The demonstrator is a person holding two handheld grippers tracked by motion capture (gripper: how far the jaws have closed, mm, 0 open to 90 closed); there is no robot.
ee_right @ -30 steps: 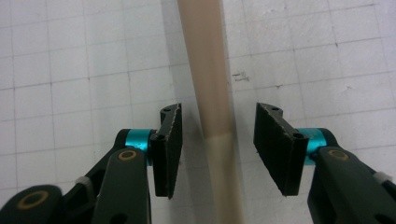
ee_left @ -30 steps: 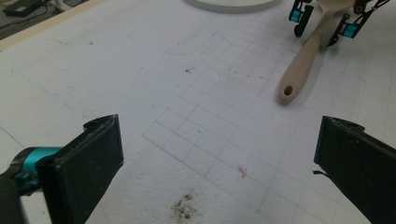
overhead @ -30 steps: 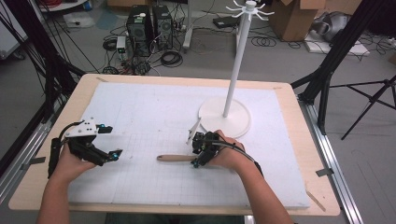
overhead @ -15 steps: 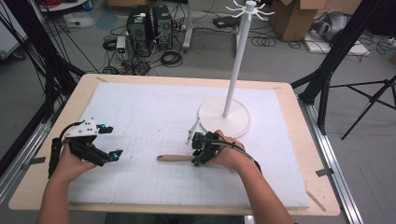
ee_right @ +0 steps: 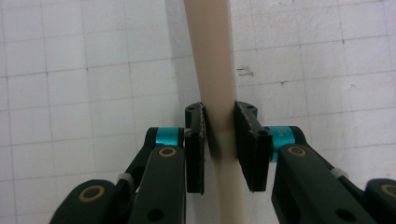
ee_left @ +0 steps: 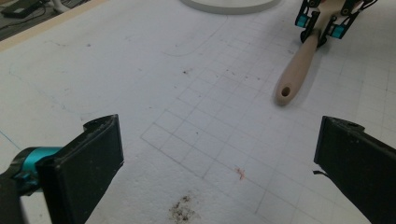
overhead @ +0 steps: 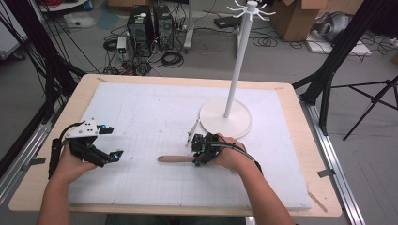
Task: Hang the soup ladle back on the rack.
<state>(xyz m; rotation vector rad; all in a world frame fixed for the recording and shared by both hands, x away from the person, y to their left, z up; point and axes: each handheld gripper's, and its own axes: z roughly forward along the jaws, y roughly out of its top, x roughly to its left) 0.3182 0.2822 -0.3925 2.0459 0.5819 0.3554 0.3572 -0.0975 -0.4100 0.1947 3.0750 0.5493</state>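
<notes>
A pale wooden handle (overhead: 174, 159) with a hole at its end lies flat on the white gridded mat (overhead: 150, 108), pointing left. My right gripper (overhead: 196, 155) is down at the handle's right part, and its jaws have just been closing on it. In the right gripper view the right gripper (ee_right: 219, 126) has both pads pressed against the handle (ee_right: 210, 56). My left gripper (overhead: 114, 142) rests at the mat's left side, open and holding nothing. In the left gripper view the left gripper (ee_left: 219, 154) looks across the mat at the handle (ee_left: 294, 74) and the right gripper (ee_left: 323, 23).
A white stand with a round base (overhead: 225, 119) and a tall pole (overhead: 238, 61) topped by hooks stands just behind the right hand. The mat covers a wooden table (overhead: 300, 112). Cables, computer cases and tripod legs lie on the floor beyond.
The right gripper's jaws have drawn together onto the wooden handle. Both hands and the handle have stayed where they were.
</notes>
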